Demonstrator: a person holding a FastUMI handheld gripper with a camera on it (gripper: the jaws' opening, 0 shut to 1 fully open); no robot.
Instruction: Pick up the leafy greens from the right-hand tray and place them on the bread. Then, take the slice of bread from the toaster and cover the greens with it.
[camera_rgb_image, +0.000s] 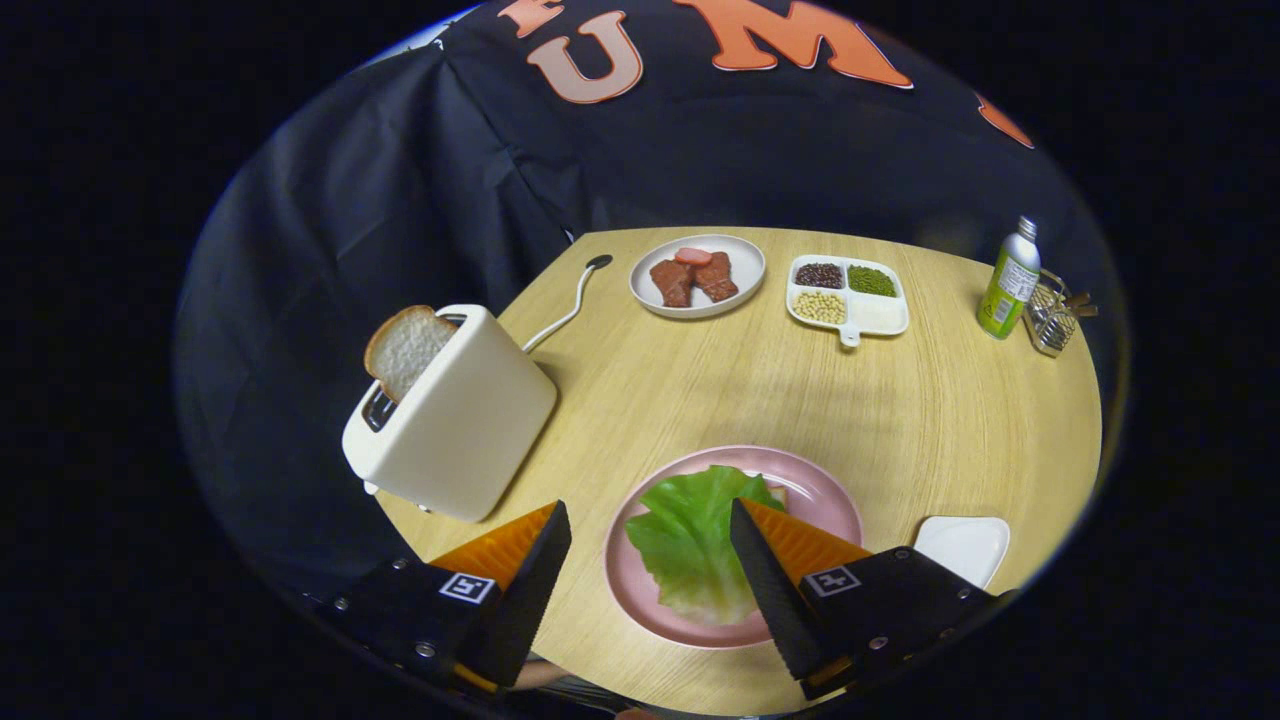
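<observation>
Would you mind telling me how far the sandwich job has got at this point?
Done: the green lettuce leaf lies on the pink round plate, with a corner of bread peeking out beneath it. In hand: nothing; the gripper is open, fingers either side of the leaf. Left: the white bread slice stands in the cream toaster and must cover the greens.

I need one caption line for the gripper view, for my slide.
Open claw above lettuce leaf on the pink plate; bread slice waits in the toaster.
</observation>
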